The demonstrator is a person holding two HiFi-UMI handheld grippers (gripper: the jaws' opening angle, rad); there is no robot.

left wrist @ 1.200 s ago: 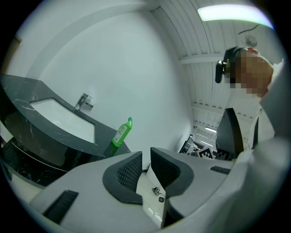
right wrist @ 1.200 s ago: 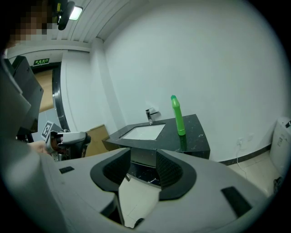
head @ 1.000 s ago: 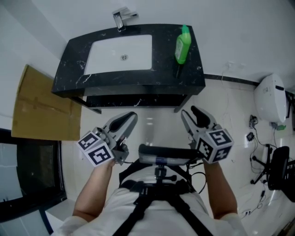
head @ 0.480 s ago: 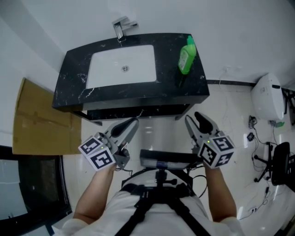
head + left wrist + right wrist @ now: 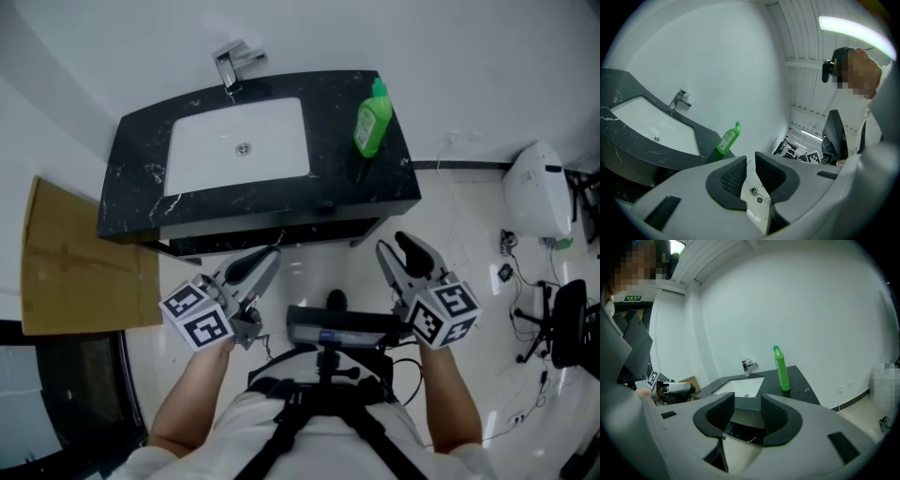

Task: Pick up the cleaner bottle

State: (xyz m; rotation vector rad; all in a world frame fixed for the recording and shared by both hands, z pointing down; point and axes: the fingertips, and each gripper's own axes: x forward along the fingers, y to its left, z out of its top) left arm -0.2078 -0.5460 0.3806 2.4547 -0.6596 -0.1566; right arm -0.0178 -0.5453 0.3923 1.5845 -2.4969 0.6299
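Black worktop (image 5: 141, 187), cleaner bottle (image 5: 371, 122) upright near its back right corner; my left gripper (image 5: 266, 257) and right gripper (image 5: 395, 247) both have jaws apart, holding nothing.

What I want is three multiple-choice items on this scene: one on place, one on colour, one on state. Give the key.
1. Where does the bottle stand?
A. On the counter, right of the sink
B. In the sink
C. On a tray

2. What colour is the bottle?
A. Blue
B. White
C. Green

3. How is the right gripper?
A. Shut on the bottle
B. Open, empty
C. Shut, empty

Key:
1 A: it stands upright on the black counter beside the sink.
2 C: body and cap are green.
3 B: its jaws stand apart with nothing between them.
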